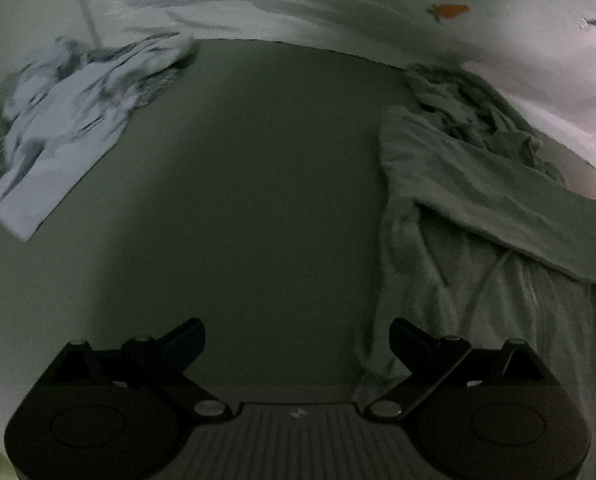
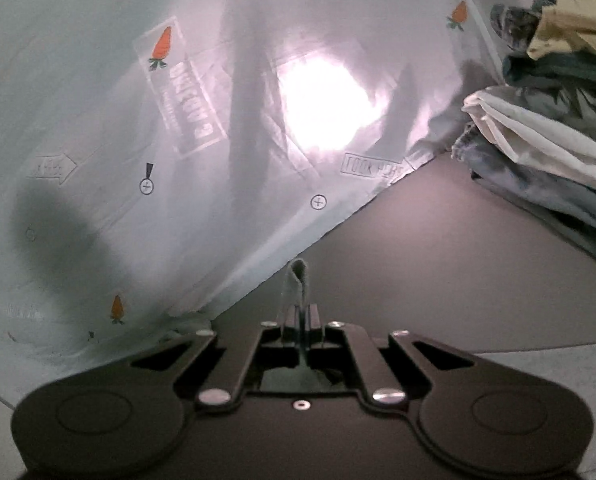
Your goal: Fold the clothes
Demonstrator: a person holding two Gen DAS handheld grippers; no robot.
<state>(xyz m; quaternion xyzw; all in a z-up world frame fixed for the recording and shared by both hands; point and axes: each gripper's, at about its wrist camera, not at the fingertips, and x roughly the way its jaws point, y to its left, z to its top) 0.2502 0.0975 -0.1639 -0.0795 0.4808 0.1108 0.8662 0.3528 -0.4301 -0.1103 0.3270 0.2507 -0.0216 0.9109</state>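
My right jaws point(image 2: 298, 312) are clamped on a narrow strip of grey fabric point(image 2: 297, 280), a folded edge poking up between them. My left jaws point(image 1: 297, 338) stand wide with nothing in them over the bare counter point(image 1: 258, 200). The grey hoodie point(image 1: 478, 220) lies to their right, its sleeve running across toward the far right, so the left jaws must reach right for it. A pale folded shirt point(image 1: 58, 132) sits far left. A pile of clothes point(image 2: 550, 120) waits beside the carrot-print sheet point(image 2: 118, 140).
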